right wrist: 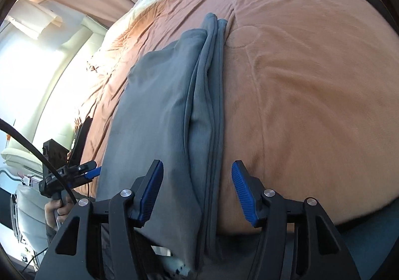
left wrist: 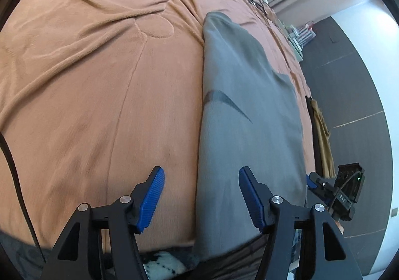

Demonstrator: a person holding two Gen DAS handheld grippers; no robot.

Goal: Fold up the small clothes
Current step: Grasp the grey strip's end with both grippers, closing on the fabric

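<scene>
On the orange blanket, a dark swoosh marks the grey garment; both grippers' fingers gape empty.

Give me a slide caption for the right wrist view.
Right gripper open above a folded grey garment lying on an orange blanket.

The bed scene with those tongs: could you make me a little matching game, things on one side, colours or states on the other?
Things:
1. blanket
2. folded garment
3. pads of the left tongs
4. floor

Descriptions:
A. blue, standing apart
B. grey, lying in a long strip
C. dark tiles
D. orange-brown, wrinkled

Pairs: 1-D, 2-B, 3-A, 4-C
</scene>
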